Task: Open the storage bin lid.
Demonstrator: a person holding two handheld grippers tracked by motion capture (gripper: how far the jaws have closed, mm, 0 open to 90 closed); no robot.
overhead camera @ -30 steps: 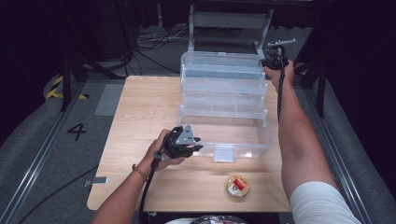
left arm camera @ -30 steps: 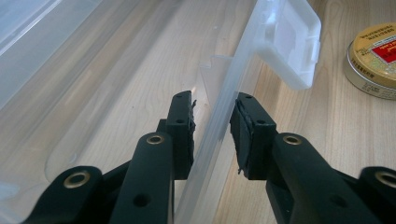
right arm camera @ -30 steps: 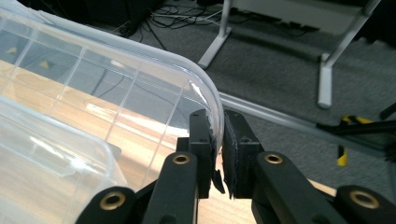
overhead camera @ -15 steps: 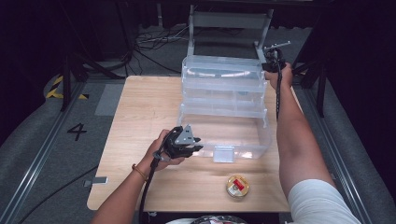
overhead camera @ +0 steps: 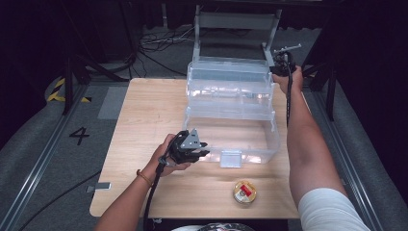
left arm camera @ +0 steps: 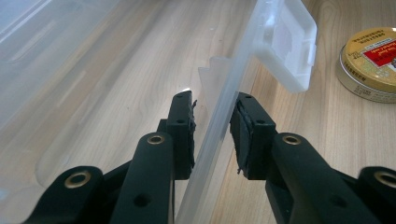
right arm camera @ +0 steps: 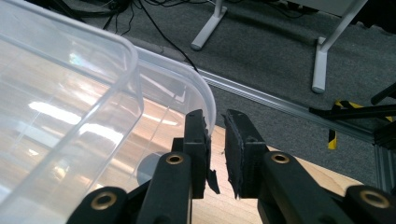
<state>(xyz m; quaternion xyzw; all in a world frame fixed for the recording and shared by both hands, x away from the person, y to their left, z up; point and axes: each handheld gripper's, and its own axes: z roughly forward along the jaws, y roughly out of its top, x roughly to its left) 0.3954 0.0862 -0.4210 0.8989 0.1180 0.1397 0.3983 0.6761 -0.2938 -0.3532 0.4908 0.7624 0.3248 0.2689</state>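
Almost nothing shifted since the earlier high view: only right gripper (overhead camera: 283,61) jaws just opened a little, with nothing between them now, and right hand a touch nearer along far right corner of clear plastic box (overhead camera: 231,113). Left gripper (overhead camera: 192,147) kept in same place at near left corner of box.

Seen from left gripper view: near wall of box (left arm camera: 219,126) standing between two black pads, left pad (left arm camera: 184,126) with small gap to plastic, right pad (left arm camera: 245,135) close against it or touching; cannot tell for sure whether wall pinched. Clear latch flap (left arm camera: 285,46) hanging on front wall just beyond jaws.

Seen from right gripper view: jaws (right arm camera: 215,149) slightly apart, narrow gap, empty; rounded rim of box (right arm camera: 196,88) just beside left pad, on outer side of it, not between pads.

Box placed in middle of wooden table (overhead camera: 144,110), tiers stepped back toward far edge, lid open.

Round tin (overhead camera: 244,191) lying on table near front edge, apart from box, to right of left gripper. Gold lid with red label (left arm camera: 383,46) and white writing on it, also small print around rim, too small and cut off to read. Number "4" (overhead camera: 79,135) painted on grey floor left of table.
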